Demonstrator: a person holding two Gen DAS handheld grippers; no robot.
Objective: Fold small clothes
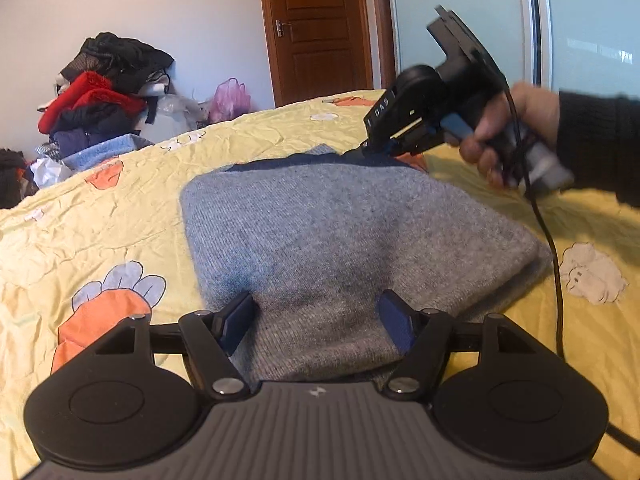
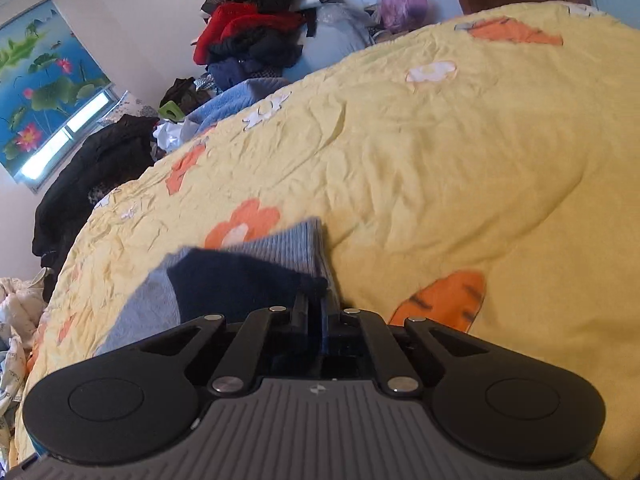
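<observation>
— Lying flat on the bed's yellow quilted cover with orange carrot and flower prints is a folded grey knitted sweater, a dark navy part showing at its far edge.

— And the left gripper?

— Low over the sweater's near edge, jaws spread wide; the blue pads sit on or just above the knit, gripping nothing.

— The right gripper?

— A bare hand in a black sleeve holds it at the sweater's far edge. Its jaws are pressed together, pinching the dark navy fabric beside the grey ribbed hem.

— Anything else?

— A heap of red, black and blue clothes by the wall, beyond the bed, and a brown wooden door.
</observation>
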